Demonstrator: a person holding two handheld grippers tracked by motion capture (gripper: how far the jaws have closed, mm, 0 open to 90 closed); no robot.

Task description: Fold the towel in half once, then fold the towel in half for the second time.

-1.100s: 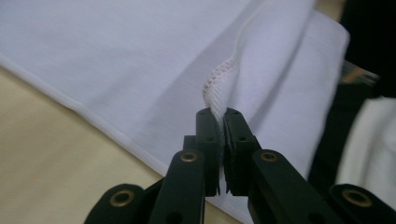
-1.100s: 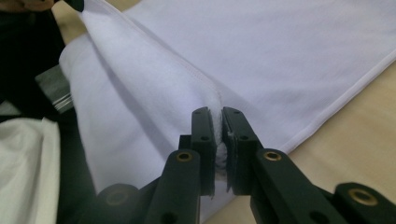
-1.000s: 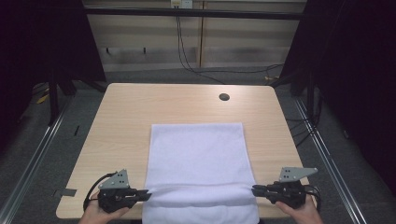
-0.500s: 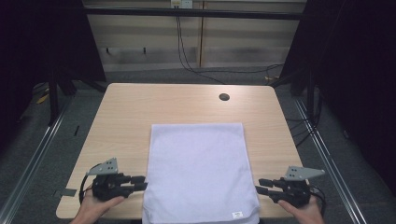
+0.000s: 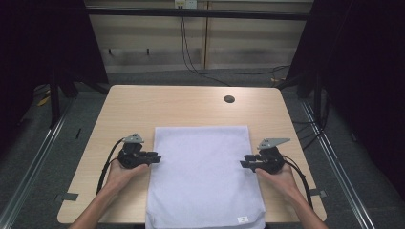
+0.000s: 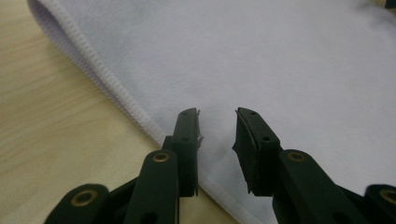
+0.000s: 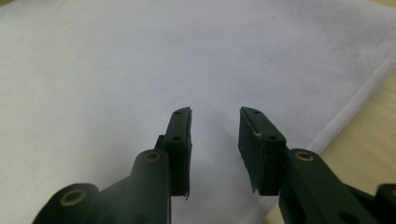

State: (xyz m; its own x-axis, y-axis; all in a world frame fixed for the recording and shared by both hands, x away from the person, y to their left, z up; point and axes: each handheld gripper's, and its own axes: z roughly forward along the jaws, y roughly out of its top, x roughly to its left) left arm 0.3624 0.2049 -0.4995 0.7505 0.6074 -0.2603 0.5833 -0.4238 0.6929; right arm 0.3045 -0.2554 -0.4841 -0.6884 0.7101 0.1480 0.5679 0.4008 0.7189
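1. Towel (image 5: 203,176): a white terry cloth lies flat on the wooden table (image 5: 191,107), its long axis running from the person's edge toward the far edge. The near end hangs just over the table's front edge, where a small sewn label (image 5: 242,219) sits at the right corner. It looks doubled, with a rolled fold along the left side in the left gripper view (image 6: 88,60).
2. Table: pale wood, bare apart from the towel and a dark round hole (image 5: 229,99) near the far right.
3. Left gripper (image 5: 154,157): held in the person's left hand (image 5: 122,171) at the middle of the towel's left long edge, pointing inward across it. Its jaws have just been opening and now stand parted, nothing between them; the hem (image 6: 140,116) lies beneath the tips, ungripped.
4. Right gripper (image 5: 245,163): held in the right hand (image 5: 279,176) at the middle of the right long edge, mirroring the other. Its jaws have likewise just been opening and stand apart over the cloth (image 7: 140,70), empty.
5. Step in hand, as a judgement: a folding job, with both tools released and set at the side edges for a fresh hold.
6. Next move probably calls for lowering both tips to the hems, pinching them together, then lifting evenly so the cloth folds square.
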